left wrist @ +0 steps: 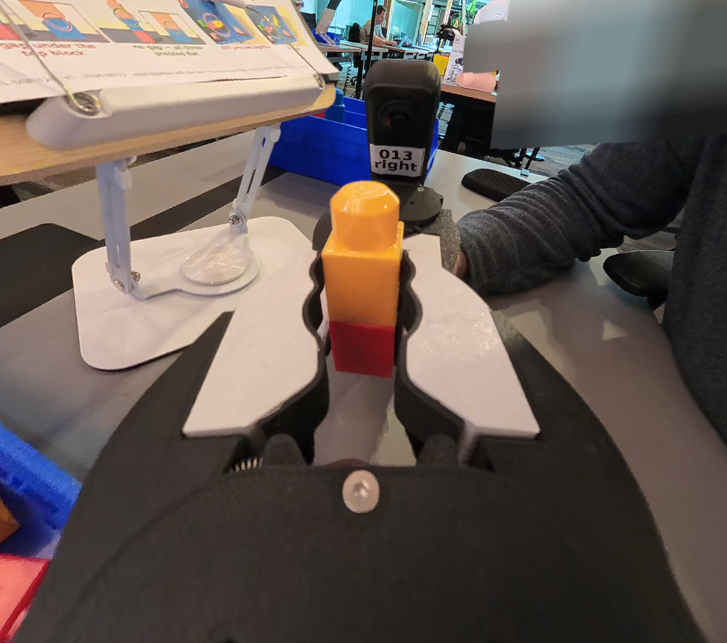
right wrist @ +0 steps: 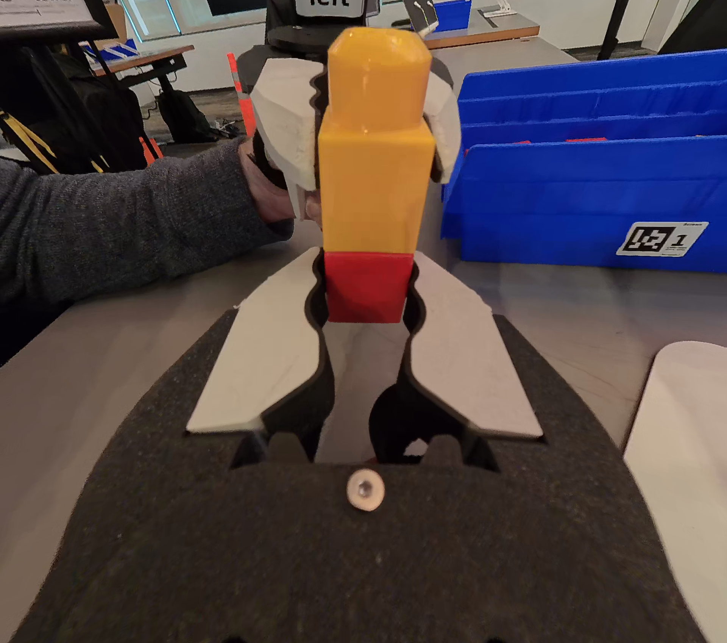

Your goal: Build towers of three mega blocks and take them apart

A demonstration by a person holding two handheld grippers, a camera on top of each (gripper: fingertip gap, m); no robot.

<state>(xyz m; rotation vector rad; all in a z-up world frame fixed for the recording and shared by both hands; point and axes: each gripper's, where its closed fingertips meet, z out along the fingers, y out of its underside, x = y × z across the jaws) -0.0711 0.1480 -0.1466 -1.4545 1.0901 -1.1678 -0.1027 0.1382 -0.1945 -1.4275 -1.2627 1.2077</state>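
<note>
A two-block stack, an orange block (left wrist: 362, 281) with its stud on top pressed onto a red block (left wrist: 362, 348), is held between both grippers above the grey table (left wrist: 590, 348). My left gripper (left wrist: 361, 270) is shut on the orange block's sides. In the right wrist view my right gripper (right wrist: 368, 271) is shut on the red block (right wrist: 366, 289), just under the orange block (right wrist: 373, 183). The left gripper (right wrist: 366, 128) faces it from the far side and clamps the orange block. The right gripper's camera housing (left wrist: 399, 112) shows behind the stack; its fingers are hidden.
A white document stand (left wrist: 157, 289) with an instruction sheet stands left of the stack. Blue bins (right wrist: 590, 191) sit to the right in the right wrist view, and behind the stand (left wrist: 322, 147). A blue bin corner (left wrist: 27, 486) lies near left. A person's grey sleeve (left wrist: 570, 230) rests on the table. The tips of one gripper are about 5 centimeters away from the tips of the other.
</note>
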